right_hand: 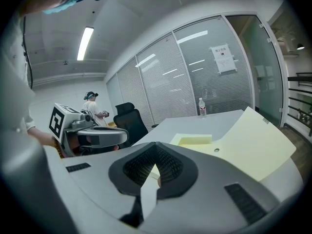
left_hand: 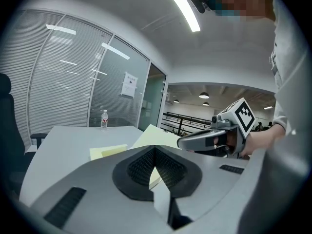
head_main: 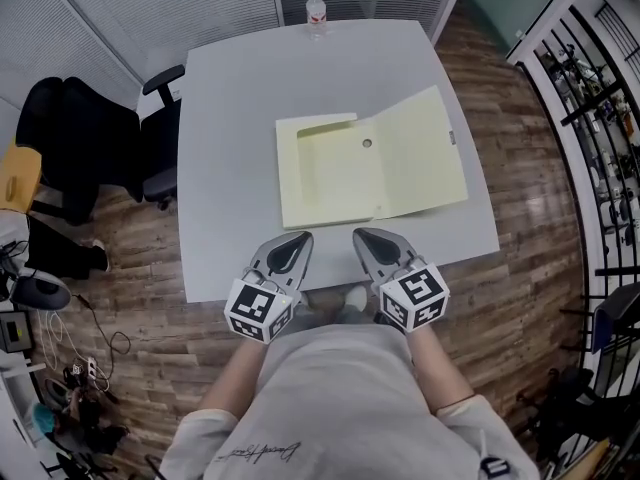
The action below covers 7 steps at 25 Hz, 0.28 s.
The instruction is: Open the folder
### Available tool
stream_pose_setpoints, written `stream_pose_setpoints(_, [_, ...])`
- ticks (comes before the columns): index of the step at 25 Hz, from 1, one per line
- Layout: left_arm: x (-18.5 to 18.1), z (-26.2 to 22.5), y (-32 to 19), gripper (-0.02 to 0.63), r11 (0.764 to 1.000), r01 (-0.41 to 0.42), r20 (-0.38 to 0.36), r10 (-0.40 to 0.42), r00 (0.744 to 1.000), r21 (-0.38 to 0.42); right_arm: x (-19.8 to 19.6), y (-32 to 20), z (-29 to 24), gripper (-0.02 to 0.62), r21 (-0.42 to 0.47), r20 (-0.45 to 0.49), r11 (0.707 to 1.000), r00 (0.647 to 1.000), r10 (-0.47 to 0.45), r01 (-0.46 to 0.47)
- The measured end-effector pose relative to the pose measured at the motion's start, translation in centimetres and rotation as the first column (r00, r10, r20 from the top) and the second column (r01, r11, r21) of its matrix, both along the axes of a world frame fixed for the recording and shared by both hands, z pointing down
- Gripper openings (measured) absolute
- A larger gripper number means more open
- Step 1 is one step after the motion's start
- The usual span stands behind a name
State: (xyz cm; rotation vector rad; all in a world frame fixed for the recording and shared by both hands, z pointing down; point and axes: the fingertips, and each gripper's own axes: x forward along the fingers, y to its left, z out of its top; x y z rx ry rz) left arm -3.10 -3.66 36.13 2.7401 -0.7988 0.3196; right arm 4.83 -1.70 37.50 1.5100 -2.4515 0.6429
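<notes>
**A:** Where is the folder sitting?

**B:** The folder is lying on the grey table, a little right of the middle and just beyond both tools. It is already showing its inside. The cover leaf is spreading to the right and seems to be tilting up off the tabletop.

**A:** And the tools?

**B:** The left gripper and the right gripper are hovering side by side over the table's near edge. Both are clenched on nothing, and neither is touching the folder.

**A:** How are you expecting it to handle?

**B:** I'm judging it light: thin pale-yellow sheet, matte, flat and rectangular. There are folded inner flaps on the left part and a small round hole near the fold. It is probably flexing easily and sliding on that smooth top.

**A:** Where would you be taking hold?

**B:** At the cover leaf's free right edge, pinching the sheet itself while something is steadying the left part.

**A:** Anything crowding it?

**B:** No. The water bottle is standing well apart at the far edge.
</notes>
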Motion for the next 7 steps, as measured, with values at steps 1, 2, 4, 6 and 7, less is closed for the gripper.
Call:
stream_pose_setpoints(1, [0.02,-0.02,0.00,0.009,1.000,0.001,0.000,-0.001,1.000,0.000,0.00,0.04,0.02,0.023,-0.002,0.001,1.000,1.000,-0.002,0.002])
stream_pose_setpoints(2, [0.03,-0.03,-0.01,0.009,1.000,0.002,0.000,-0.002,1.000,0.000,0.00,0.08,0.06,0.023,-0.004,0.002,1.000,1.000,-0.003,0.003])
stream_pose_setpoints(4, [0.00,-0.02,0.00,0.009,1.000,0.005,0.001,-0.005,1.000,0.000,-0.03,0.18,0.14,0.023,-0.007,0.002,1.000,1.000,-0.006,0.006])
stream_pose_setpoints(6, [-0.06,0.00,0.03,0.009,1.000,0.007,0.002,-0.007,1.000,0.002,-0.05,0.27,0.21,0.023,-0.008,0.001,1.000,1.000,-0.009,0.009])
stream_pose_setpoints(7, [-0.09,0.01,0.05,0.009,1.000,0.008,0.002,-0.008,1.000,0.003,-0.06,0.31,0.25,0.023,-0.009,0.001,1.000,1.000,-0.011,0.011])
